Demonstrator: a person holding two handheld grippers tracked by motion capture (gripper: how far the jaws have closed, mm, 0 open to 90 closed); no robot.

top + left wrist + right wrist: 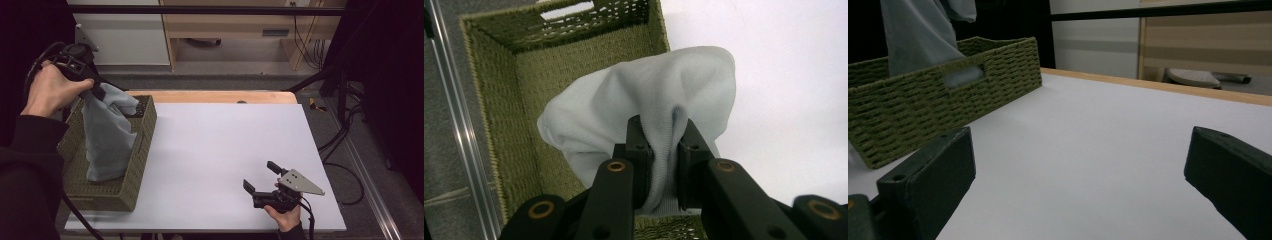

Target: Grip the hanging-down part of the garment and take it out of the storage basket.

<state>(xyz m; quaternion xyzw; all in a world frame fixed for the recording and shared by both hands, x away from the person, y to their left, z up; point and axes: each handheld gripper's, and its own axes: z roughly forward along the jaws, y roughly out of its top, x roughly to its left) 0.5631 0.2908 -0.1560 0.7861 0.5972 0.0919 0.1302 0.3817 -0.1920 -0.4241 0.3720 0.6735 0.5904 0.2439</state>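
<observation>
A light grey cloth (107, 135) hangs from my left gripper (100, 90), its lower end still inside the green woven basket (132, 187) at the table's left. The left gripper view looks down on that cloth (644, 100), pinched in a fold between the two black pads (641, 150), with the basket (549, 70) below. My right gripper (261, 176) rests low on the white table near the front right, held by a hand, jaws wide apart with nothing between them. From the right gripper view the cloth (918, 35) rises out of the basket (948, 95).
The white tabletop (220, 150) stretches between the basket and the right gripper. A wooden strip (215, 96) runs along its far edge. Beyond stand a white cabinet (125, 35) and wooden furniture (240, 25). Cables lie on the floor at the right (345, 170).
</observation>
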